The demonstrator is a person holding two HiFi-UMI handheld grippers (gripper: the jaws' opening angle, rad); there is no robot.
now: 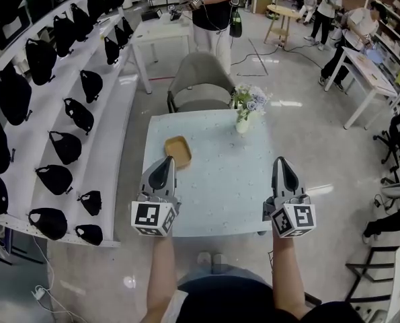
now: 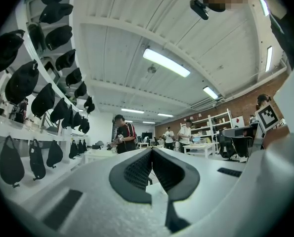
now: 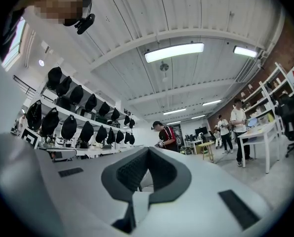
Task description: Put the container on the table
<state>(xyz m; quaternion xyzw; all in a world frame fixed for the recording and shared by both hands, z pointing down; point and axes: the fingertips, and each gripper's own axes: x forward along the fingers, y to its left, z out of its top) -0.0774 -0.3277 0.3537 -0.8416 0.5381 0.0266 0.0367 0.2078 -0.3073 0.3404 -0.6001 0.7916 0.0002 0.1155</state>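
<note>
A tan container [image 1: 178, 151] is seen by the left edge of the tabletop [image 1: 220, 187]. The left gripper [image 1: 167, 159] and right gripper [image 1: 281, 161] are held over the near edge, jaws closed, empty.

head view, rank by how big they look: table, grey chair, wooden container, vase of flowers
1. table
2. grey chair
3. vase of flowers and wooden container: these look about alike, so not ranked
</note>
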